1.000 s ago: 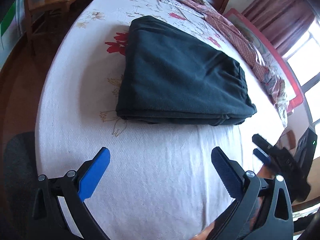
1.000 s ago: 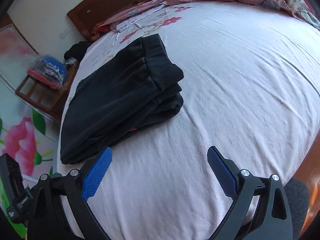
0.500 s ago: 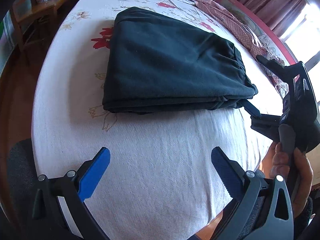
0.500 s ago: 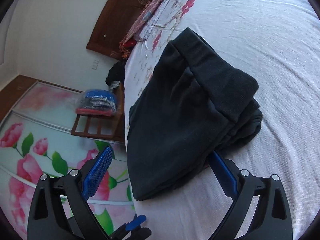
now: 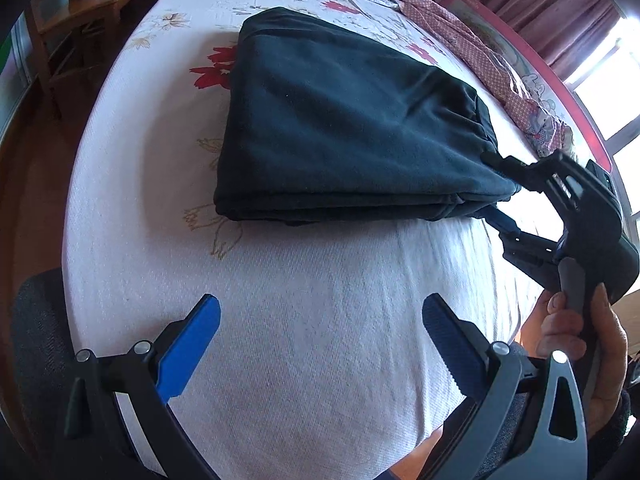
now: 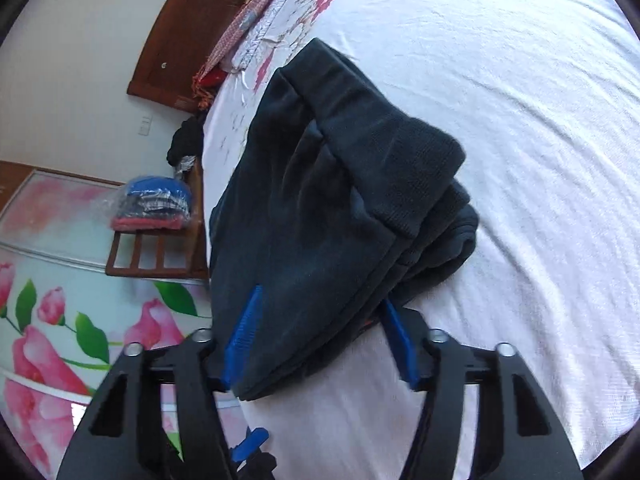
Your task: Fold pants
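One folded pair of dark blue-black fleece pants [image 5: 344, 128] lies on the white flower-printed bed sheet [image 5: 304, 320], toward the far left part of the bed, its left fold close to the bed's left edge. A broad bare stretch of sheet runs between the pants and the near edge, and more lies open to the right. The left gripper [image 5: 320, 344] hovers over that near stretch, its two blue-padded fingers spread wide and holding nothing, well apart from the pants. The right gripper [image 6: 320, 340], held in a bare hand [image 5: 580, 344], reaches in from the right, tilted, and clamps the near right corner of the pants between its two blue pads.
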Tool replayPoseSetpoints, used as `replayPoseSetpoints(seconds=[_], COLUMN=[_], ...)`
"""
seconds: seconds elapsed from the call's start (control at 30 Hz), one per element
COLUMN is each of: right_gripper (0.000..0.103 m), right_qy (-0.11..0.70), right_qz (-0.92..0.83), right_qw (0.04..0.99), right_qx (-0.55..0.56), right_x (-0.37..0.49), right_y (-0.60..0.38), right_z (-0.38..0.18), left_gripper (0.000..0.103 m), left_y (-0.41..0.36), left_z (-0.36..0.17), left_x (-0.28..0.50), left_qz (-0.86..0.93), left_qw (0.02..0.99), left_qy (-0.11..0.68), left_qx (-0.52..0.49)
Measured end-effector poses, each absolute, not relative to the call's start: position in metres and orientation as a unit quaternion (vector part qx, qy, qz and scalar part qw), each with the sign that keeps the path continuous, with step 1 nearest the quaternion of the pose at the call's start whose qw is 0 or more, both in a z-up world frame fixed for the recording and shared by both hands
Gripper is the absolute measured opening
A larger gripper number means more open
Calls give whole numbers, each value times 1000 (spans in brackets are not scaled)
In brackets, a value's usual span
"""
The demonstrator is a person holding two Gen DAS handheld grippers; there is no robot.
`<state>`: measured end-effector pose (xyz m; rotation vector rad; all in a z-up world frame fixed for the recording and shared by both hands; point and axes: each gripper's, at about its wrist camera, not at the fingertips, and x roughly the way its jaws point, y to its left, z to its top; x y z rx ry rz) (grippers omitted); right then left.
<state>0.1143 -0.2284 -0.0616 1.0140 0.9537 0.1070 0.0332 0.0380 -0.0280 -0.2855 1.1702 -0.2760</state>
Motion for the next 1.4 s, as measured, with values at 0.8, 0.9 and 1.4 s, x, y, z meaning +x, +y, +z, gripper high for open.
replayPoseSetpoints(seconds=[0.8, 0.9, 1.4], right_gripper=[22, 22, 28], right_qy=[436, 399, 491], right_qz=[59, 57, 17], right_qw=[764, 811, 813], right_qx=[471, 423, 312], right_x=[81, 80, 245], right_y=[-238, -246, -267], right_z=[-57, -9, -25], left_gripper=[101, 101, 101], left_y=[53, 58, 0], left_z=[-31, -16, -18], left_x=[39, 50, 110], left_qz=[-113, -113, -182], left_qw=[812, 829, 846], left_qy=[555, 530, 500], left_qx=[-142, -142, -42])
